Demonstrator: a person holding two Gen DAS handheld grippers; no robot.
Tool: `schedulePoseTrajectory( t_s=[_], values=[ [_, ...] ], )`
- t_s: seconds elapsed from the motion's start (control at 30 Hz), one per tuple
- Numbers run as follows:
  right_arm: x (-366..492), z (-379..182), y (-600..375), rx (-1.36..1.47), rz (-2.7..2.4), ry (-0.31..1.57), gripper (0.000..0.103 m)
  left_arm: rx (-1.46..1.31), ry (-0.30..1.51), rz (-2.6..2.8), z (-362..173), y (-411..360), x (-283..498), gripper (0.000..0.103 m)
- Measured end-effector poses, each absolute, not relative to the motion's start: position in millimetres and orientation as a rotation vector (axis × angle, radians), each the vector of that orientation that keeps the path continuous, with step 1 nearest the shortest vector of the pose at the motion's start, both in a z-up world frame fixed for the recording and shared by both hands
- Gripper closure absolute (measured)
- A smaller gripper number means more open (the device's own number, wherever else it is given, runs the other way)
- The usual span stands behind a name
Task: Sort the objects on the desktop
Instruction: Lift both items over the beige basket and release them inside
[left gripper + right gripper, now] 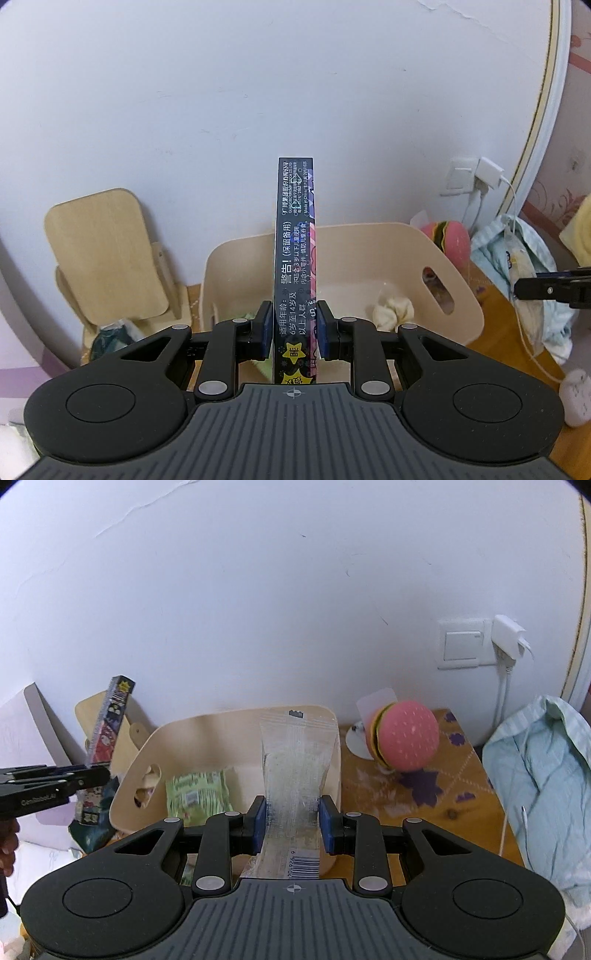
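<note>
Left gripper (294, 330) clamped on a dark printed box (294, 236) (held edge-on); right gripper (292, 821) clamped on a clear packet (295, 760). Beige bin (325, 716) lies beyond both.

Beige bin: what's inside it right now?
Inside the beige bin: a green snack packet and a cream cloth bundle. The held clear packet and dark box hide the middle of the floor, so anything there is unseen.

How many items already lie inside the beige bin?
2 visible in the beige bin: a green snack packet on its floor, and a cream cloth bundle by the handle-slot wall. The held items may hide more.
</note>
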State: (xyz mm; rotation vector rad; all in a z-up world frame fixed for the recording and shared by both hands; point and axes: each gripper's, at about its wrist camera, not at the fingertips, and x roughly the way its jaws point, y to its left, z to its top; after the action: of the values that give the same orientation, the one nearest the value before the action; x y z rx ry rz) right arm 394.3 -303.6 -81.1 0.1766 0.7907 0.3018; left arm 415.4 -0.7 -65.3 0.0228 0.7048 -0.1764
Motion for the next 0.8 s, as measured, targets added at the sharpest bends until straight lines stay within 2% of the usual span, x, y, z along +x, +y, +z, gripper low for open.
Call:
schedulePoseTrajectory(
  t_s=[0.3,0.8],
  values=[
    [434,-92,-287,0.184,0.293,0.81,0.075,0.042,0.714,-0.172,-80,-20,454,0.079],
    [468,-142,-243,0.118,0.317,0.94,0.075,0.075,0.929,-0.177,-143,-24,477,0.079]
  ],
)
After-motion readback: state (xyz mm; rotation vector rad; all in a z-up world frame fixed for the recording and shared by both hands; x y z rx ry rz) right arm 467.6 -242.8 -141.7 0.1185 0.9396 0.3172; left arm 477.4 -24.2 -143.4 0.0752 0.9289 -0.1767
